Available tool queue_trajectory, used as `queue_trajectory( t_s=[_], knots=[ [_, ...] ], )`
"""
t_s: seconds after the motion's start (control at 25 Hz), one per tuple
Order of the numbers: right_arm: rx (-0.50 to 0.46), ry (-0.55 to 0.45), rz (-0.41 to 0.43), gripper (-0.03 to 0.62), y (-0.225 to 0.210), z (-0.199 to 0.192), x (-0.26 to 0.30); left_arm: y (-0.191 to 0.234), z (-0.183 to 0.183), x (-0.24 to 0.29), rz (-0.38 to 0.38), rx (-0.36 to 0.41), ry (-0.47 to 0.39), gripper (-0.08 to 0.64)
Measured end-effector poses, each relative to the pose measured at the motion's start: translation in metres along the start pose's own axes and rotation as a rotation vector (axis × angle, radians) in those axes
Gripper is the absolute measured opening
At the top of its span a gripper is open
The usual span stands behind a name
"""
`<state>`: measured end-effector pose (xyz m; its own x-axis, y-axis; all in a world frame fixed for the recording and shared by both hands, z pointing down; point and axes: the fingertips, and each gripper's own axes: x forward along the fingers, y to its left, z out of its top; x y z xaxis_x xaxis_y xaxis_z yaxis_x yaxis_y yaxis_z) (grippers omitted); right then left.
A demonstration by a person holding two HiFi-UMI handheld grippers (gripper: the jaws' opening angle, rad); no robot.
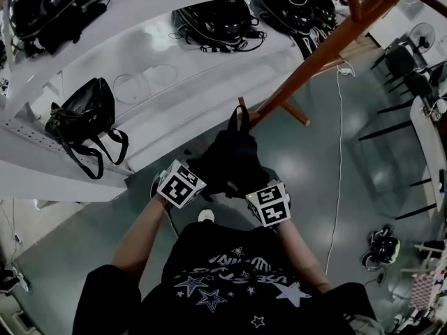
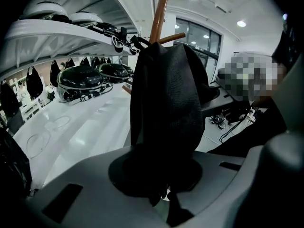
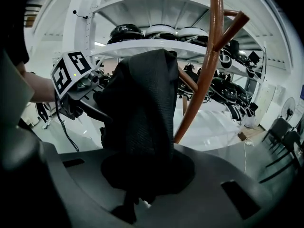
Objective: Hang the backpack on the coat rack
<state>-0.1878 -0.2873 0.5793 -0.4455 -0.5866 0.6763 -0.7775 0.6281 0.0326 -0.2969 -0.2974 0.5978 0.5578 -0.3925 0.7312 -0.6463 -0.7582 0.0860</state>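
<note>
backpack (image 1: 234, 160): held up at frame centre, top loop beside a coat rack (image 1: 328, 47) peg | left tool (image 2: 160, 199): clamped on backpack fabric | right tool (image 3: 134, 199): clamped likewise | black bag (image 1: 82, 114): seen at left on shelf (image 1: 174, 82)

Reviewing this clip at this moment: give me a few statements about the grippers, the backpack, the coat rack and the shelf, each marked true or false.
1. The left gripper is shut on the black fabric backpack. True.
2. The right gripper is open and holds nothing. False: its jaws are also closed on the backpack's fabric.
3. The coat rack is made of white metal. False: it is brown wood, with a slanted pole and pegs.
4. A black shoulder bag with loose straps lies on the white shelf, to the left in the head view. True.
</note>
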Motion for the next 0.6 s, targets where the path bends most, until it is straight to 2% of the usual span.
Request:
queue_trajectory(
  t_s=[0.28,0.44,0.6],
  knots=[
    [0.036,0.019,-0.051,0.058,0.002,-0.003,0.011,0.015,-0.001,0.013,-0.073,0.048,0.016,0.059],
    [0.058,0.031,-0.062,0.058,-0.001,-0.007,0.015,0.018,0.001,0.018,-0.090,0.055,0.025,0.060],
    [0.094,0.045,-0.074,0.058,-0.004,-0.014,0.020,0.020,0.004,0.027,-0.111,0.098,0.046,0.060]
  ],
)
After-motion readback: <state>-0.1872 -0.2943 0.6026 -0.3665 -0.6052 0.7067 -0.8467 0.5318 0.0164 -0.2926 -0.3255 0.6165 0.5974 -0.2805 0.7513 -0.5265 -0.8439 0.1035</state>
